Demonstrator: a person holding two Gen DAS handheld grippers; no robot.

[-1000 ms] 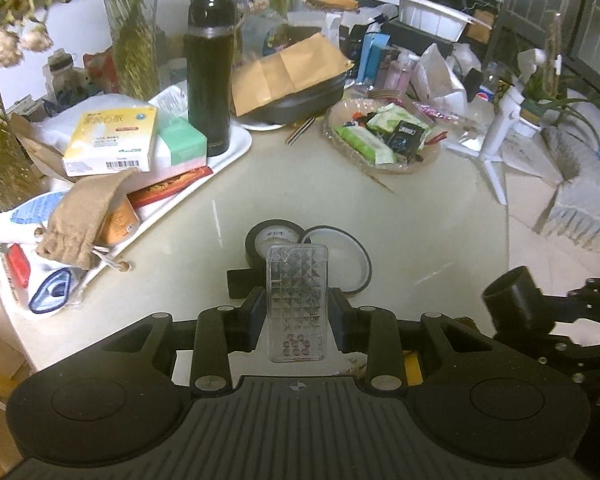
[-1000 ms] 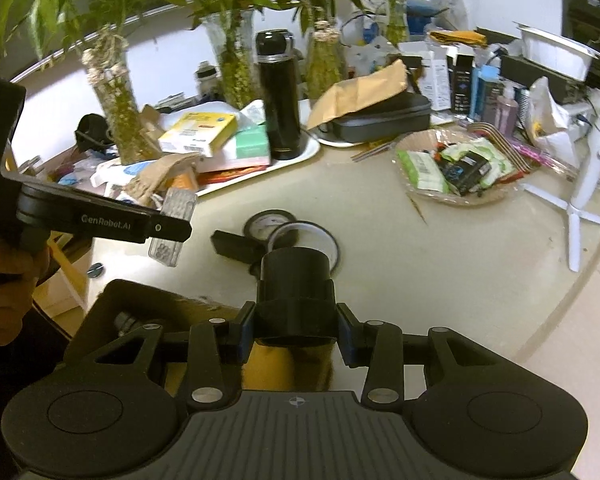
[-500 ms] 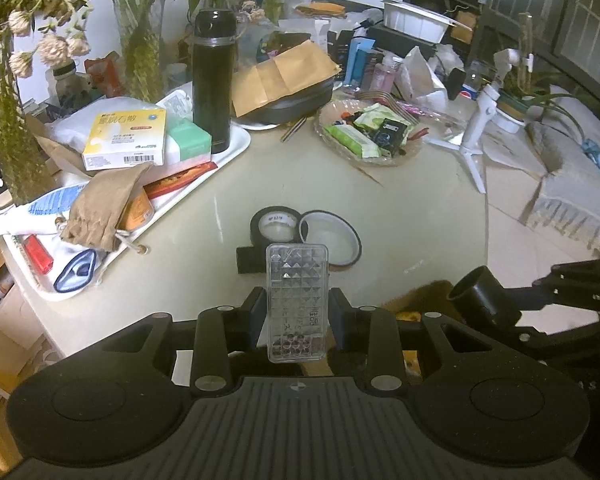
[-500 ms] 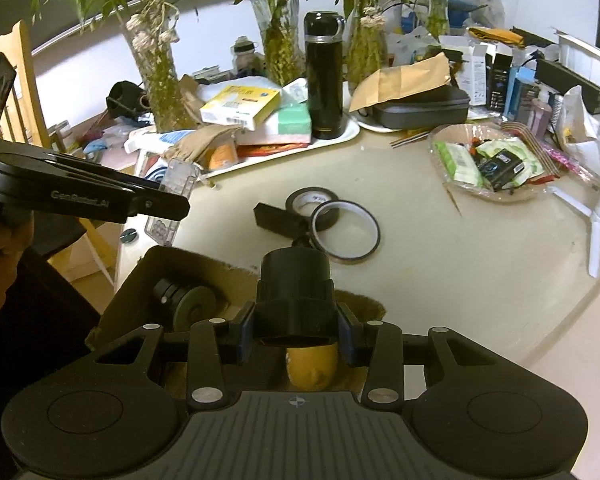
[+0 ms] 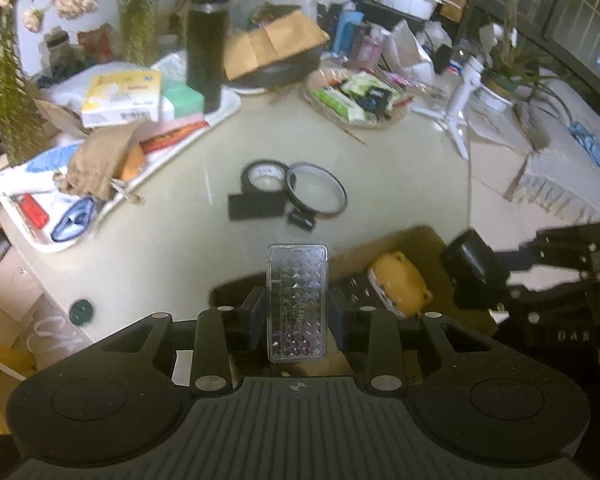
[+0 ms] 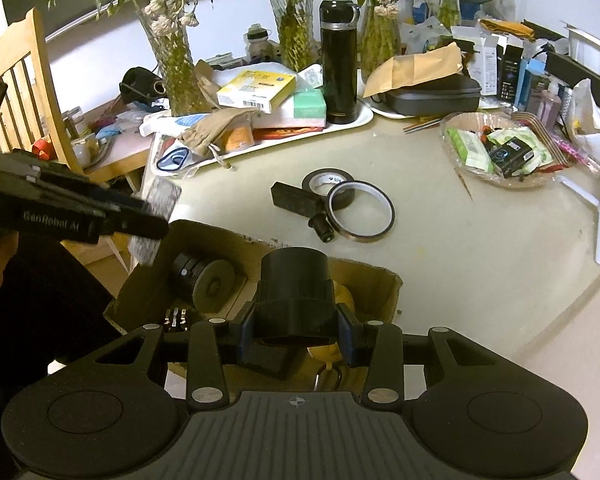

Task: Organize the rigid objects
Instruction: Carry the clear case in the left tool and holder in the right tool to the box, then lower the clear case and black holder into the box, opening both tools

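My left gripper (image 5: 297, 316) is shut on a clear studded plastic case (image 5: 297, 300), held upright over the near left part of an open cardboard box (image 5: 416, 236). My right gripper (image 6: 296, 332) is shut on a black cylindrical cap (image 6: 294, 280) above the same box (image 6: 384, 284). The box holds a yellow toy (image 5: 400, 284), a black round part (image 6: 208, 280) and small pieces. In the right wrist view the left gripper (image 6: 100, 220) sits at the left with the case (image 6: 160, 216) blurred. The right gripper (image 5: 540, 276) and its cap (image 5: 472, 268) show at the right of the left wrist view.
On the round table (image 6: 460, 264) lie a black tape roll (image 6: 328, 184), a thin ring (image 6: 360, 212) and a black block (image 6: 296, 200). A cluttered white tray (image 6: 300, 136) with a black flask (image 6: 338, 64), a snack dish (image 6: 500, 152), vases and a wooden chair (image 6: 24, 92) surround them.
Both grippers have pulled back from the table and now hang over the open cardboard box, each still holding its object. The tape rolls on the table have not moved.
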